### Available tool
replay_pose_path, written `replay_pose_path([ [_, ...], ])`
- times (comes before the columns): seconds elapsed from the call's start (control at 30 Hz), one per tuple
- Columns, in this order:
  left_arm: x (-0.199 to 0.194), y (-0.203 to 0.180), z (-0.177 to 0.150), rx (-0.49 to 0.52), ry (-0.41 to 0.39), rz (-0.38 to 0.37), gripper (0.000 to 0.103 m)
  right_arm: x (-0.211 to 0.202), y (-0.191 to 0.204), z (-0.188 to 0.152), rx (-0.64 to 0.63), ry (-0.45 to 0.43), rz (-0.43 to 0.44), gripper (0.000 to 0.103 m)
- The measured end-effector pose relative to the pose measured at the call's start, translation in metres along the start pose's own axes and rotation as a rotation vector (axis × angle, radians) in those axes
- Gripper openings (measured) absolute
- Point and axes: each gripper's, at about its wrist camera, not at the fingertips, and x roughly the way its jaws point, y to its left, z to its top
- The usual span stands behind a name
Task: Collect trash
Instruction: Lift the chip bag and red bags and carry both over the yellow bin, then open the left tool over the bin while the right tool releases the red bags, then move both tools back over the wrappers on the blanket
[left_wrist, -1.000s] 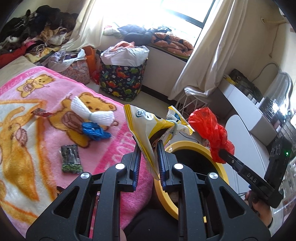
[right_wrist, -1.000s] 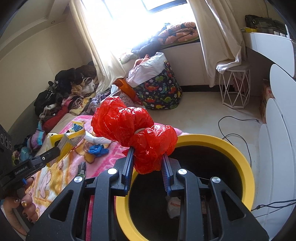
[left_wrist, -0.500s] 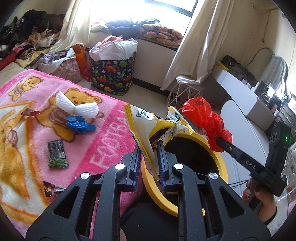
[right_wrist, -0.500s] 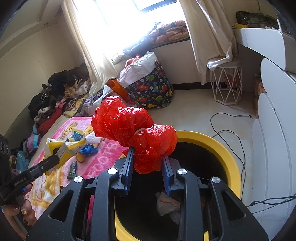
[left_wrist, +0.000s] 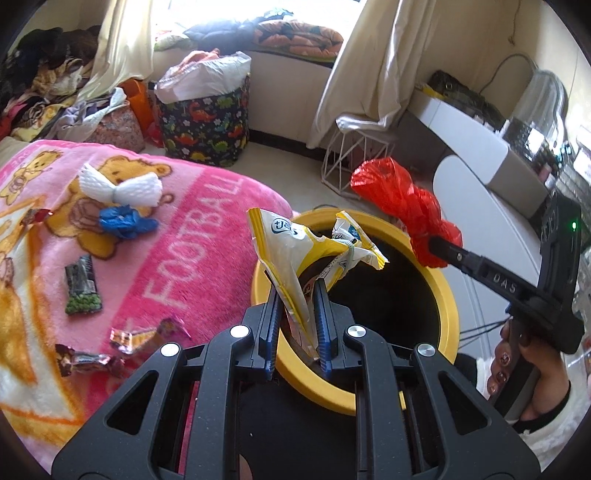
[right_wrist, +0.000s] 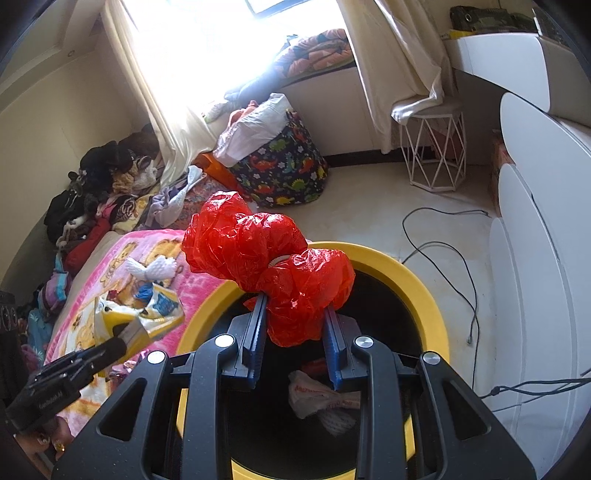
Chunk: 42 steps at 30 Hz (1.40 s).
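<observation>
My left gripper (left_wrist: 297, 291) is shut on a yellow and white snack wrapper (left_wrist: 295, 254) and holds it over the near rim of a yellow-rimmed black trash bin (left_wrist: 448, 295). My right gripper (right_wrist: 295, 308) is shut on a crumpled red plastic bag (right_wrist: 269, 254) above the same bin (right_wrist: 417, 280), whose bottom holds white and red trash (right_wrist: 321, 395). In the left wrist view the red bag (left_wrist: 402, 206) hangs over the bin's far rim. In the right wrist view the wrapper (right_wrist: 140, 310) shows at the left.
A pink bear blanket (left_wrist: 184, 243) carries a white foam net (left_wrist: 122, 186), a blue wad (left_wrist: 125, 223), a dark green packet (left_wrist: 81, 291) and candy wrappers (left_wrist: 125, 339). A dinosaur-print basket (left_wrist: 205, 125), a white wire stool (right_wrist: 436, 147) and floor cables (right_wrist: 454, 251) lie beyond.
Both grippers have moved farther over the bin with their trash still held. More of the bin's inside and the trash at its bottom shows now.
</observation>
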Motion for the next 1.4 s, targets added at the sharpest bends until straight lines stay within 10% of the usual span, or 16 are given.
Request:
replay_pose_path([
  [0.63,0.048,-0.032,-0.026,0.116,0.169,-0.012,0.014,0.015,-0.018,-0.005,0.04,0.081,0.009,0.035],
  [0.97,0.036,-0.02,-0.017,0.05,0.105,-0.007,0.09,0.01,-0.021,-0.002,0.053,0.053,-0.021,0.063],
  [1.4,0.013,-0.002,-0.006,-0.002,0.028,0.011,0.092,0.0,0.002,0.001,-0.001,0.008,-0.012,0.071],
])
